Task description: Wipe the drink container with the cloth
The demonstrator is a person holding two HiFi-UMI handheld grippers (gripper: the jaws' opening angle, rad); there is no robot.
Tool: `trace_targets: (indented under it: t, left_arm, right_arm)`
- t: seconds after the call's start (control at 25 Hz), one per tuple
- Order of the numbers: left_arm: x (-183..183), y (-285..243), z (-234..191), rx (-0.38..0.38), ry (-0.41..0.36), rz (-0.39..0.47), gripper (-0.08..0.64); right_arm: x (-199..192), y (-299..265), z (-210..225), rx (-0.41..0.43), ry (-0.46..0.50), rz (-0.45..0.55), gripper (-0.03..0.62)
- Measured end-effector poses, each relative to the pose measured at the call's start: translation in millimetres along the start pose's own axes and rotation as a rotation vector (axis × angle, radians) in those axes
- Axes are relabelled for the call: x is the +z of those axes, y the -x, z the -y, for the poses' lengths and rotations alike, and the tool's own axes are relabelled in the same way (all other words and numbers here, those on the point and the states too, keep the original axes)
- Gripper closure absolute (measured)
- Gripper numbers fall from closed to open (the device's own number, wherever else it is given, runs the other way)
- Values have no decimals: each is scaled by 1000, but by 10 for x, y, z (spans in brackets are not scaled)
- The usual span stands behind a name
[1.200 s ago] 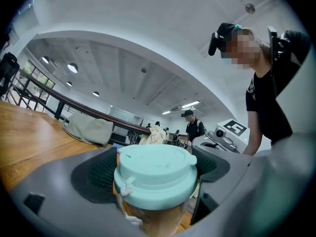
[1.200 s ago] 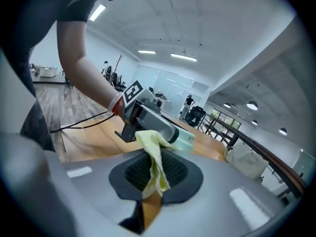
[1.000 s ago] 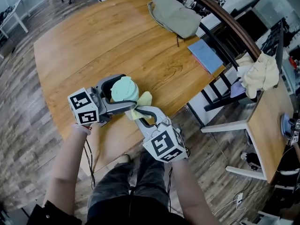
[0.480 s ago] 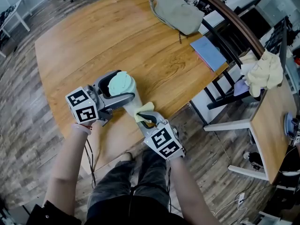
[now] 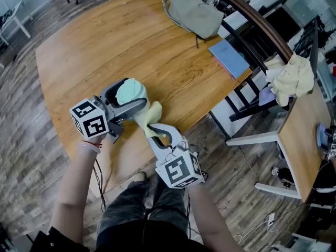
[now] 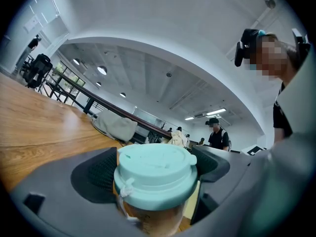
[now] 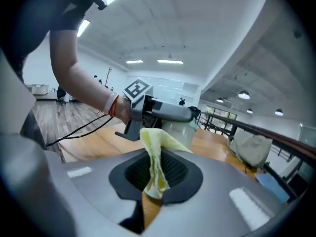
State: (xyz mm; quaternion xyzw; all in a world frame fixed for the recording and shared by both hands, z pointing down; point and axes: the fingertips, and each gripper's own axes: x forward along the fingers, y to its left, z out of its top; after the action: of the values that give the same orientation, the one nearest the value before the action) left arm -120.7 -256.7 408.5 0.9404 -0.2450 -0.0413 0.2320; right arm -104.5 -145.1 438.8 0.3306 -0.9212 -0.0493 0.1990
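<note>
Cup gripped, cloth against its side.

My left gripper [image 5: 127,97] is clamped round the cup [image 5: 131,91], which stands roughly upright at the table's [image 5: 157,46] near edge. My right gripper [image 5: 156,132] pinches the cloth [image 5: 153,112], whose free end touches the cup's right wall. The cup lies just far-left of the right gripper, so I judge the wipe runs along its upright axis.

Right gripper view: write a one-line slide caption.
Right gripper pinches yellow cloth near the drink container held by left gripper.
</note>
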Motion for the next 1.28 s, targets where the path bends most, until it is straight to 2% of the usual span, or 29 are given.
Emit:
trace_targets:
  t: [0.16, 0.48, 0.84, 1.04, 1.28]
  left_arm:
    - [9, -4, 10, 27, -7, -26, 89]
    - [-20, -56, -34, 41, -14, -29, 89]
    - [-9, -125, -36, 48, -10, -19, 89]
    - [-7, -118, -50, 54, 0, -12, 89]
    - [-2, -109, -71, 60, 15, -12, 89]
  right_arm:
    - [253, -157, -73, 22, 88, 21, 568]
    - [300, -400, -79, 42, 82, -10, 568]
    - [112, -419, 38, 54, -135, 16, 568]
    - [-20, -433, -26, 85, -176, 16, 568]
    - [-383, -456, -200, 127, -189, -74, 568]
